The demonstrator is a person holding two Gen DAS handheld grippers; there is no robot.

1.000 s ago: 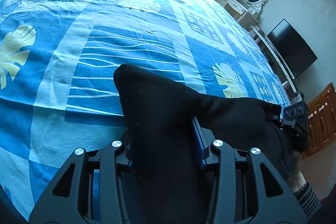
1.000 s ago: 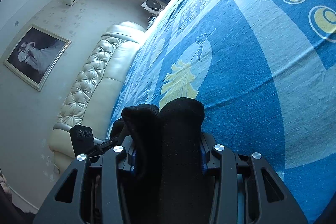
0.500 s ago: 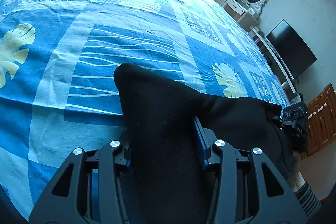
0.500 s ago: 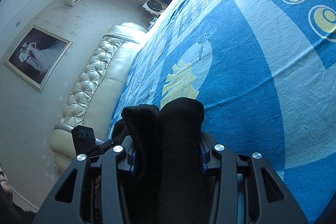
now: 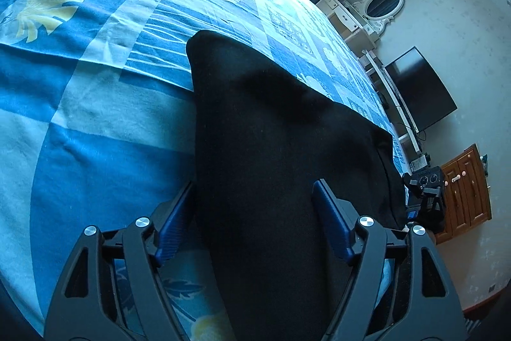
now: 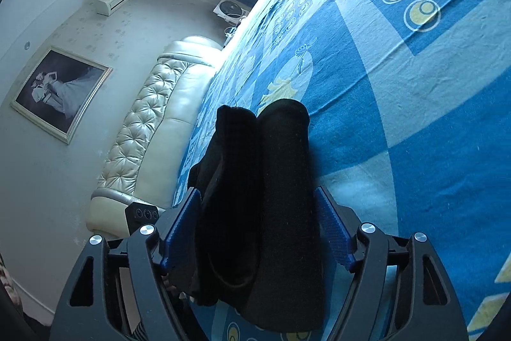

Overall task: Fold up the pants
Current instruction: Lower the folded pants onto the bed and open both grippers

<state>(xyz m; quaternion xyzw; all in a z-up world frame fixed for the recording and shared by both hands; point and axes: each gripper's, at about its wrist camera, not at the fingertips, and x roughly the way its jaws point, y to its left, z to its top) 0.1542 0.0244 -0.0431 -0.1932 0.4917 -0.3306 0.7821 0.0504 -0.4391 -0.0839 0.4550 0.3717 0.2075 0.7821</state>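
Two grippers open — pants btwn; bedsheet around.

Black pants — folded, bunched — lying on the bed.

My left wrist camera sits low and close over the bed, looking forward and down across it toward the wall with the television. My right wrist camera, just as near, faces along the bed toward the headboard and window. Both views share the blue bedspread and black pants.
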